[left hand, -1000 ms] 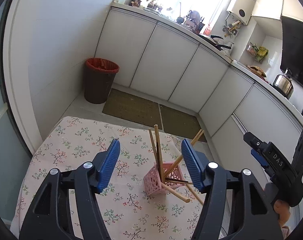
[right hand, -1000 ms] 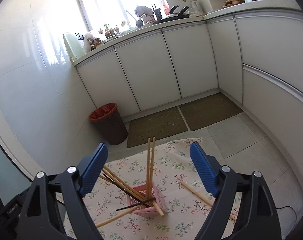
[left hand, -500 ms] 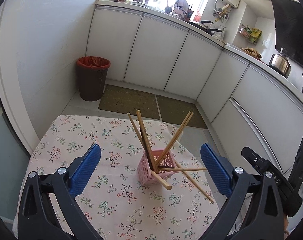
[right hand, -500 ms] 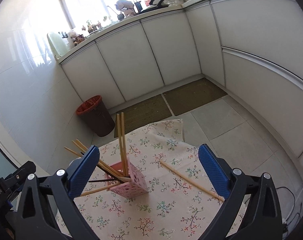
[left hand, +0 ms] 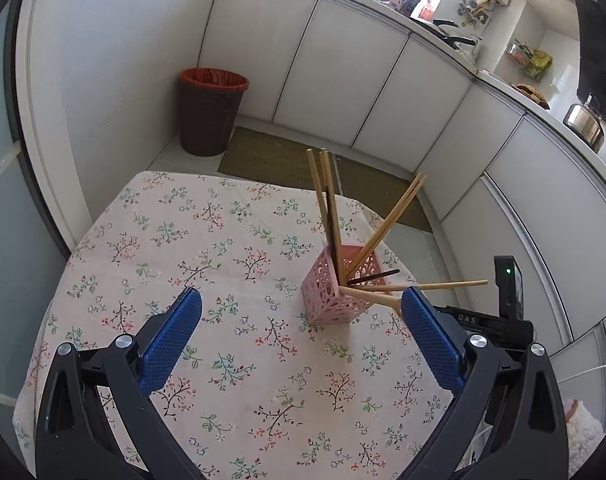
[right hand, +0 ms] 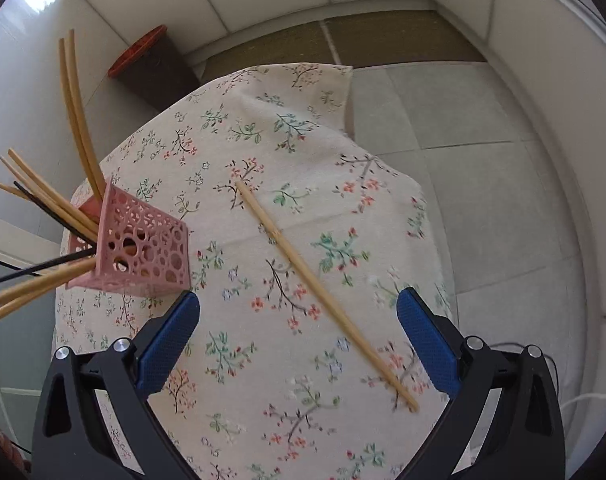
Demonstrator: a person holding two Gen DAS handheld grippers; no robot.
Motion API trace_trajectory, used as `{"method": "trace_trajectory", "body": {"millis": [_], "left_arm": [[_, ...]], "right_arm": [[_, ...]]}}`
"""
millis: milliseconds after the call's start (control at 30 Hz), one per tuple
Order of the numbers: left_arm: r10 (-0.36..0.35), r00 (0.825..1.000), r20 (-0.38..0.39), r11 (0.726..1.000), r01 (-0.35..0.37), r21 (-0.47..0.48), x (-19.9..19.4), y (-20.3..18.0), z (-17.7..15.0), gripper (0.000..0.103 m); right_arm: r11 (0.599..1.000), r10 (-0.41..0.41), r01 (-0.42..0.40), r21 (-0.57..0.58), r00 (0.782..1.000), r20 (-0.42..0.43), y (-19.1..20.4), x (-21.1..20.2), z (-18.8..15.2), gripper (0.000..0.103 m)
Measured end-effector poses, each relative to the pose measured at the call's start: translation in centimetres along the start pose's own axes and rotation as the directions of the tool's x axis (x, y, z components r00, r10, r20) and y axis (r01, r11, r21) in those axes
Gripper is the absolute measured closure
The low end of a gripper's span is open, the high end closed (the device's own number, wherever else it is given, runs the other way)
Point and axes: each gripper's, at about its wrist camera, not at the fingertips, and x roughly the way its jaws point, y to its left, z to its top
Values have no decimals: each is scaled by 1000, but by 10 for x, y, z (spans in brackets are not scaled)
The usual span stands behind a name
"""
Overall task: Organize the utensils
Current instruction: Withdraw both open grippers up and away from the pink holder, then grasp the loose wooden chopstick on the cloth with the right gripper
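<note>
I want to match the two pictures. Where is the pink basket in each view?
Left wrist view: pink basket right of centre, upright on the tablecloth.
Right wrist view: pink basket at the left, tilted in the frame.
Shared landmark: the dark bin on the floor.

Both grippers now stand wider open; the right gripper [right hand: 299, 316] sits lower, tipped down over the loose chopstick [right hand: 323, 292] on the tablecloth [right hand: 303, 120].
</note>
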Motion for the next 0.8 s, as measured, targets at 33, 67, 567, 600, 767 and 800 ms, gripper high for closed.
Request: {"method": "trace_trajectory", "body": {"millis": [33, 67, 567, 600, 767, 800], "left_arm": [[3, 1000, -1, 1000, -3, -6, 1, 3, 1, 7], [6, 1000, 0, 1000, -6, -9, 2, 5, 1, 7], [70, 994, -84, 998, -70, 3, 38, 15, -9, 7], [70, 994, -86, 998, -70, 2, 38, 15, -9, 7], [55, 993, -105, 998, -56, -2, 39, 14, -11, 7], [48, 993, -105, 999, -49, -6, 38, 14, -11, 7]], "right_arm": [[999, -5, 4, -44, 1000, -10, 6, 10, 5, 7], [996, -14, 13, -89, 1000, -14, 13, 19, 7, 7], [950, -107, 136, -281, 988, 115, 26, 60, 27, 80], [956, -110, 138, -258, 987, 120, 21, 57, 24, 89], [980, -97, 112, -164, 990, 98, 4, 39, -7, 95], [984, -85, 96, -150, 993, 81, 3, 36, -14, 95]]}}
